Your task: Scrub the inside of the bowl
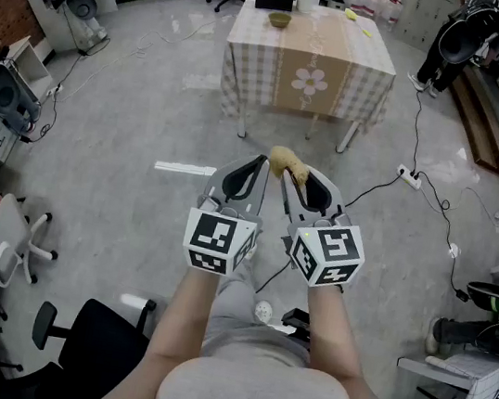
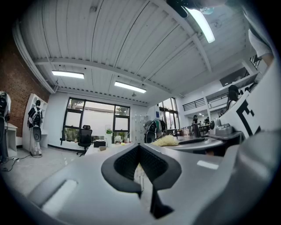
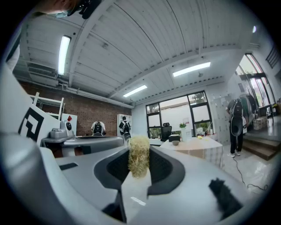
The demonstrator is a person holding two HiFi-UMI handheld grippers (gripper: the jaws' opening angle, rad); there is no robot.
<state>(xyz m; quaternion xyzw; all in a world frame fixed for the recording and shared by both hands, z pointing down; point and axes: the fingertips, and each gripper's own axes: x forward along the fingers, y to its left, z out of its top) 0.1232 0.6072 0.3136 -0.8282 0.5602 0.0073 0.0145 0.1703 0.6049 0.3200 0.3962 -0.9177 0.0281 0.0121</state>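
**Both grippers level, side by side**

Bare left forearm (image 1: 186,314) and right forearm (image 1: 335,337) reached forward from the torso. The left gripper (image 1: 261,162) pointed level, jaws pressed together with nothing between them. The right gripper (image 1: 290,178) was level just beside it, jaws clamped on a yellowish scrubber (image 1: 286,161) poking past the tips.

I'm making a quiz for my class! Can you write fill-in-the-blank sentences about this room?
1. The right gripper holds a ____ scrubber.
2. The left gripper has its jaws ____, with nothing between them.
3. The bowl stands ____ the table.

Missing words: yellow; shut; on.
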